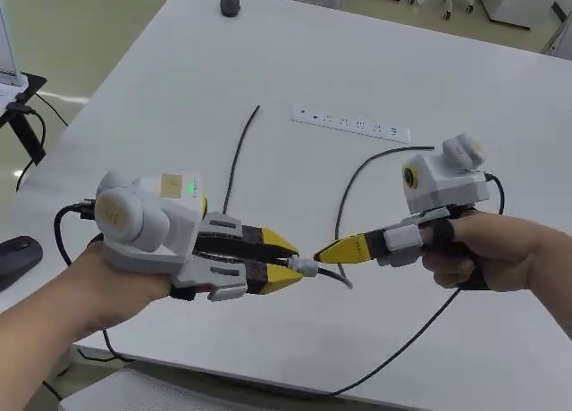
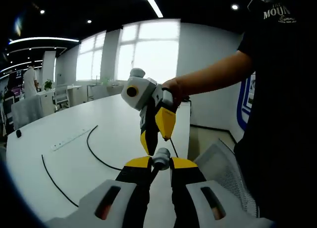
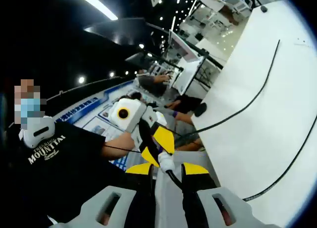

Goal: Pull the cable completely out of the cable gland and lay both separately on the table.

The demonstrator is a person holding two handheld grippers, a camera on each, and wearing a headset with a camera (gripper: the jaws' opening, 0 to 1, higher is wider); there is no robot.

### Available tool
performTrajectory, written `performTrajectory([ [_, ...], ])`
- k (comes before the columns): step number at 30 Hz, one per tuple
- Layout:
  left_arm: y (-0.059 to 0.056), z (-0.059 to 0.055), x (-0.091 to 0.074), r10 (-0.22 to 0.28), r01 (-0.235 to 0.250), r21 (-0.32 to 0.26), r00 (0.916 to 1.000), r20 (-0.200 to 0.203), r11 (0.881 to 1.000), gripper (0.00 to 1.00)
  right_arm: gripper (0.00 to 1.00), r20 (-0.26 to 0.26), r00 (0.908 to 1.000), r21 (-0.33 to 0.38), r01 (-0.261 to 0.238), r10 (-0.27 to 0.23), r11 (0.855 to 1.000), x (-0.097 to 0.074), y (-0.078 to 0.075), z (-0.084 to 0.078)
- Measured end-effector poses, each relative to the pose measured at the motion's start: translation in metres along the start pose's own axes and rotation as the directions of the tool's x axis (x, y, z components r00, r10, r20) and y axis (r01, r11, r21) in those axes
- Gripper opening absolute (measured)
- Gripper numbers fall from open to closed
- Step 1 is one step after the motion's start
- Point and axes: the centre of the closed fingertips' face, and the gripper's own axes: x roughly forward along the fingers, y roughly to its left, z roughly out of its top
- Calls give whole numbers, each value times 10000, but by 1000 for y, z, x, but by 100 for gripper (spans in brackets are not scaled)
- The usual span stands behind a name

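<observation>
In the head view the left hand-held gripper [image 1: 297, 261] is closed on the cable gland [image 1: 307, 267], held above the tabletop [image 1: 375, 71]. At its 3 o'clock stands the right hand-held gripper [image 1: 324, 251]; the cable [image 3: 173, 179] runs between its narrow jaws, pinched or not I cannot tell.

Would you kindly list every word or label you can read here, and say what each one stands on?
"MOUN", cut off, on the person's black shirt.
The smaller line under it is blurred.
Blue wall posters: too small to read.
Power strip markings: too small to read.
</observation>
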Motion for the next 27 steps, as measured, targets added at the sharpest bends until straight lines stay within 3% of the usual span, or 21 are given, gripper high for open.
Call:
performTrajectory([
  [2, 0, 1, 1, -15, 15, 182, 10000, 20, 9998, 15, 18, -130, 9993, 385, -348, 354, 9986, 3, 3, -3],
  [5, -1, 2, 1, -13, 15, 603, 10000, -28, 9982, 15, 15, -153, 9992, 558, -369, 378, 9978, 6, -1, -5],
  [8, -3, 2, 2, -72, 77, 672, 9999, -80, 9977, 15, 9, -130, 9951, 879, -967, 982, 9914, 7, 7, -6],
  [15, -5, -4, 3, -156, 189, 966, 9993, -350, 9951, 15, 8, -517, 9937, 1077, -938, 998, 9897, 7, 6, -12],
  [20, -5, -6, 3, -170, 215, 978, 9988, -465, 9950, 15, 8, -876, 9938, 540, -644, 690, 9965, 9, 6, -14],
  [23, -3, -8, 1, -117, 161, 943, 9988, -473, 9954, 15, 7, -940, 9955, -607, -160, 103, 9980, 9, 3, -12],
  [25, -1, -8, 0, -29, 69, 867, 9989, -461, 9962, 15, 7, -933, 9952, -1159, 169, -278, 9931, 9, 3, -9],
  [27, 2, -5, -3, 41, -26, 587, 9996, -263, 9983, 15, 6, -764, 9945, -2085, 551, -724, 9765, 9, 5, -5],
])
